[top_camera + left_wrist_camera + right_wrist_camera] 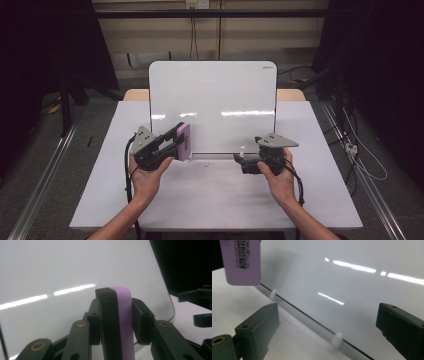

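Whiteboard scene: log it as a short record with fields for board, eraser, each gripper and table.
board: whiteboard stands upright on the table, surface blank, two small white feet along its lower edge
eraser: purple eraser with a black pad, held at the board's lower left part
left gripper: left gripper shut on the eraser
right gripper: right gripper open, nothing between its jaws, near the board's lower edge
table: white table

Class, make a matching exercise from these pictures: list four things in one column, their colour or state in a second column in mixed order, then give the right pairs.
Things:
1. whiteboard
2. eraser
3. left gripper
4. right gripper

States:
A. jaws open, nothing between them
B. purple with a black pad
C. shut on the eraser
D. upright, blank white

Pairs: 1-D, 2-B, 3-C, 4-A
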